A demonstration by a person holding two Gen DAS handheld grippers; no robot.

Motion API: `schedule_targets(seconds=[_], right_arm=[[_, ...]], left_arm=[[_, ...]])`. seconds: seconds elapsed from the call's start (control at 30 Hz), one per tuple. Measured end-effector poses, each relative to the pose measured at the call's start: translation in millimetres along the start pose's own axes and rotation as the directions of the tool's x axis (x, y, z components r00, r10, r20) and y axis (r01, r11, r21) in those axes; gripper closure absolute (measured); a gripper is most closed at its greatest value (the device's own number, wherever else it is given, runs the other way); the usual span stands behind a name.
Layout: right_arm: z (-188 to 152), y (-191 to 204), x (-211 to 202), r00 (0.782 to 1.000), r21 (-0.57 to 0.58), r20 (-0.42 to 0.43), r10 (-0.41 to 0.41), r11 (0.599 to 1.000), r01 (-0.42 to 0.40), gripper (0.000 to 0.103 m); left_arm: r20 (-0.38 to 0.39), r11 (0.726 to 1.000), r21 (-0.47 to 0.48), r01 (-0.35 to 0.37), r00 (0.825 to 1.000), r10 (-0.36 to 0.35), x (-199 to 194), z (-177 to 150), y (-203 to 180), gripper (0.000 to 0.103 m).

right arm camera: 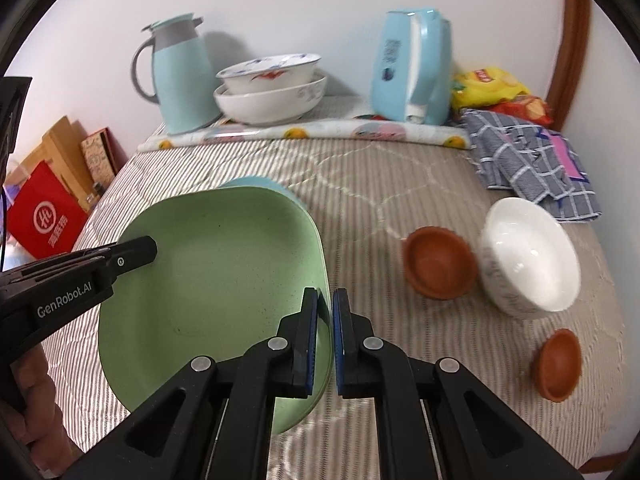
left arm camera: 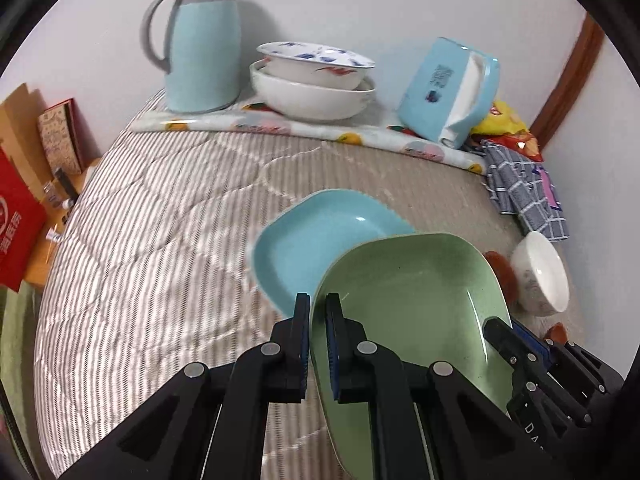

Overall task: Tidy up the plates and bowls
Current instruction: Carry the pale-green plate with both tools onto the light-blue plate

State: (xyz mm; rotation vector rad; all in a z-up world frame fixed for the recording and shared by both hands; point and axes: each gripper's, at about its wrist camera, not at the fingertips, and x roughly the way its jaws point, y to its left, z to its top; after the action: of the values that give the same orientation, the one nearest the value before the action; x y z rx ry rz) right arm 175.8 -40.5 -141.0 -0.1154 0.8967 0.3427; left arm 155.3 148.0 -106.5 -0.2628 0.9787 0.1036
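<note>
Between both clamped grippers, left gripper [left arm camera: 318, 344] and right gripper [right arm camera: 325, 338] are gripping the green plate [right arm camera: 216, 280] above the blue plate [left arm camera: 320, 236], likely for stacking.

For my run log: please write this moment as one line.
left gripper: shut on green plate | right gripper: shut on green plate | blue plate: beneath, on bed

Striped bed [right arm camera: 360, 184] carries blue plate [left arm camera: 320, 232], white bowl [right arm camera: 528, 256], 2 brown bowls [right arm camera: 440, 260], checked cloth [right arm camera: 532, 156].
</note>
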Motion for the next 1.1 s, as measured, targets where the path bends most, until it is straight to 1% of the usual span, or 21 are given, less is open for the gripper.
schedule_targets(seconds=[0.37,0.47,0.63,0.83,1.1], right_arm=[[15.7,33.7,24.2,0.998,-0.069,-0.029,0.054,0.996,-0.056,0.096],[20.2,37.4,33.4,0.998,-0.078,-0.040,0.058,0.995,-0.061,0.095],[25.4,35.2,46.2,0.997,-0.082,-0.059,0.049,0.995,-0.054,0.095],[35.4,30.0,53.0,0.997,-0.084,-0.062,0.044,0.995,-0.050,0.095],[50.3,33.7,70.2,0.996,-0.130,-0.074,0.050,0.990,-0.059,0.094]], left_arm=[[-0.008,0.997,-0.060,-0.054,0.999,0.054,8.0,8.1,35.8,0.095],[-0.018,0.996,-0.061,-0.068,0.998,0.067,14.9,10.7,37.3,0.095],[-0.037,0.996,-0.055,-0.069,0.997,0.067,27.2,16.4,34.2,0.095],[-0.038,0.996,-0.051,-0.070,0.997,0.068,32.6,25.9,30.2,0.095],[-0.040,0.993,-0.071,-0.092,0.995,0.089,45.3,31.6,37.2,0.095]])
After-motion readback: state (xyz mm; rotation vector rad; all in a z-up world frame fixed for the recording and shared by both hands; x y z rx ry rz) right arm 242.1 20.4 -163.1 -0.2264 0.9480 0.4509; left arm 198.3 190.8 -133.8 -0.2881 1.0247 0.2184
